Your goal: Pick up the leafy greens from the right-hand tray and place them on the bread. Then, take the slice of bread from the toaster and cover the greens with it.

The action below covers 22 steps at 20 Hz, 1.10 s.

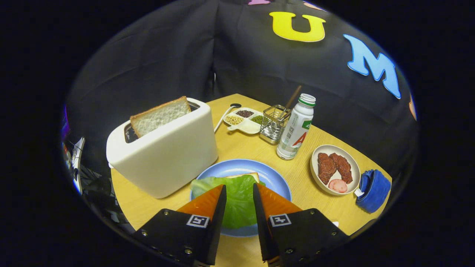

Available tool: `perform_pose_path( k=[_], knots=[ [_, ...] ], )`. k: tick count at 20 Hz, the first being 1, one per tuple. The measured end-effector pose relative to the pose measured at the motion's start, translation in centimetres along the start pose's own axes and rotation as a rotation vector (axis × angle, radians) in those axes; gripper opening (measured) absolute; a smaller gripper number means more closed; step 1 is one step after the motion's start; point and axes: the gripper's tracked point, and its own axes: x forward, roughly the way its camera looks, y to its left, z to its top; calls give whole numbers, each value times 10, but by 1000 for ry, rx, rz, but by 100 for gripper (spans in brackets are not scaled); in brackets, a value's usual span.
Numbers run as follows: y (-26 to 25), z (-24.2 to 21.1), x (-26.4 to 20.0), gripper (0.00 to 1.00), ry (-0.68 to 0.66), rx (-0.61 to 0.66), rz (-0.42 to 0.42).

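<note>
A green leaf (239,202) lies spread over a slice of bread (249,175) on the blue plate (237,167); only the bread's far corner peeks out. My gripper (239,186) hovers over the leaf, open, and the leaf shows flat in the gap between the fingers. To the left stands a white toaster (167,155) with a second slice of bread (159,115) sticking up out of its slot.
A shallow dish (314,174) with meat slices sits right of the plate, a blue cloth (373,189) beyond it. Behind the plate stand a white bottle (297,128), a wire holder (272,126), a divided dish of beans (245,120) and a spoon (224,115).
</note>
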Motion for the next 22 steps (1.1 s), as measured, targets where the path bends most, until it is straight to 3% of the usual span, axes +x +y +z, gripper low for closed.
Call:
perform_pose_path(
  k=[3,12,22],
  knots=[
    [11,9,-17,45,-129,-8,-79],
    [71,32,-44,45,-363,89,-140],
    [137,65,-29,45,-433,105,-96]
  ],
)
